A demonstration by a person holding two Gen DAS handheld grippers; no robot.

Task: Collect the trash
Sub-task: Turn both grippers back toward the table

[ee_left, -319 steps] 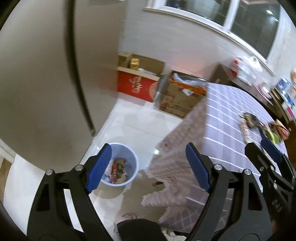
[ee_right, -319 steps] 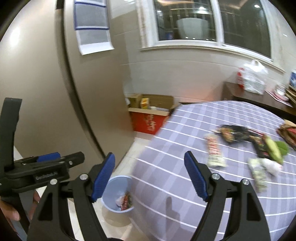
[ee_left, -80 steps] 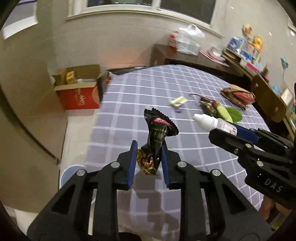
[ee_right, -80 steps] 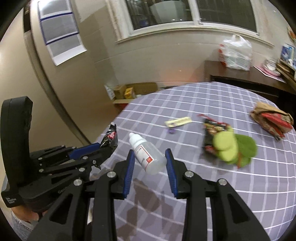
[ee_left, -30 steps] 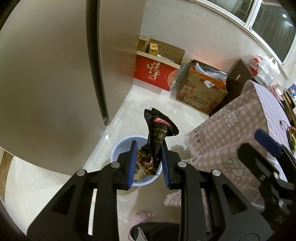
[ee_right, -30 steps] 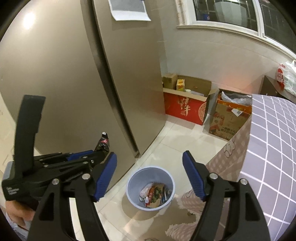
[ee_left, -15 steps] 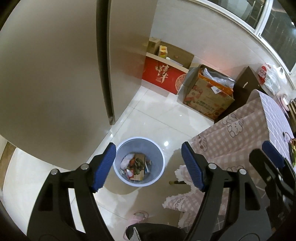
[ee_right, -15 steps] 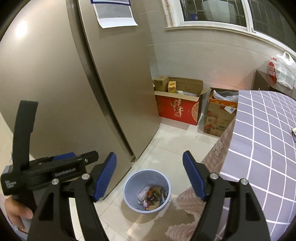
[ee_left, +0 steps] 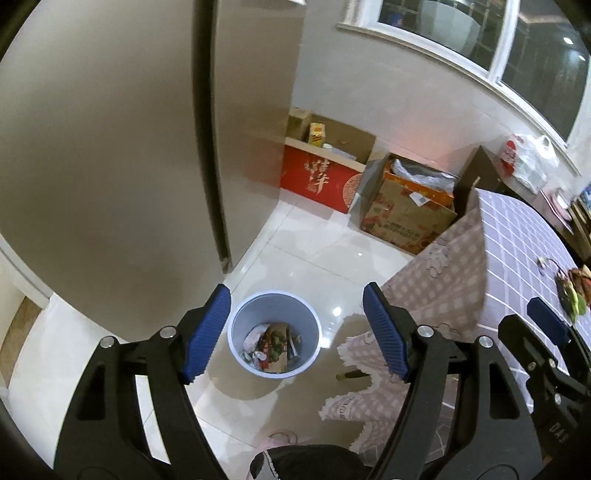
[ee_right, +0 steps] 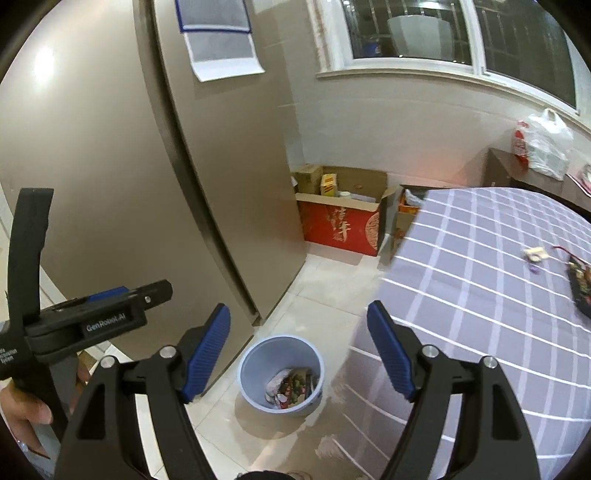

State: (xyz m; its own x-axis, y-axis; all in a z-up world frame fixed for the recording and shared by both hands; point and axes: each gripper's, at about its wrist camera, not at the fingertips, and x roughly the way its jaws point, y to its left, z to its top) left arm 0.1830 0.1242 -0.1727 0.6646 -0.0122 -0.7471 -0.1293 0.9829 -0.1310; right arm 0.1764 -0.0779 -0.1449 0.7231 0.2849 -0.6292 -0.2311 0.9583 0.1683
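Standing beside the bin (ee_left: pixel 273 306), the tall grey-brown refrigerator (ee_left: pixel 110 147) is the largest thing in both views, with a sheet of paper (ee_right: pixel 221 40) on its door high above the bin. On the bin's other side, the table (ee_right: pixel 480 295) wears a lilac checked tablecloth (ee_left: pixel 461 277) whose fringed edge hangs down just beside the bin. Behind the bin, against the wall under the window (ee_right: pixel 424 29), a red carton (ee_left: pixel 317 177) printed with gold characters stands open, a yellow packet (ee_left: pixel 317 133) upright inside it; next to it an open brown cardboard box (ee_left: pixel 406 214) holds crumpled plastic.

On the white tiled floor, the round pale-blue bin holds the collected trash (ee_left: pixel 271 345): crumpled wrappers, a piece of brown card and a small white bottle. More wrappers (ee_right: pixel 581 284) lie on the table's far part, well away from the bin, with a small pale scrap (ee_right: pixel 535 254) near them. Farther from the bin still, a white plastic bag (ee_right: pixel 546 144) sits on a dark sideboard.

Above the bin, the left gripper (ee_left: pixel 295 332) has its jaws spread wide with nothing between them. Likewise empty, the right gripper (ee_right: pixel 299 350) has its jaws apart and opening further. In the right wrist view the left gripper's side reads "GenRobot.AI"; in the left wrist view the right gripper's body shows "DAS".
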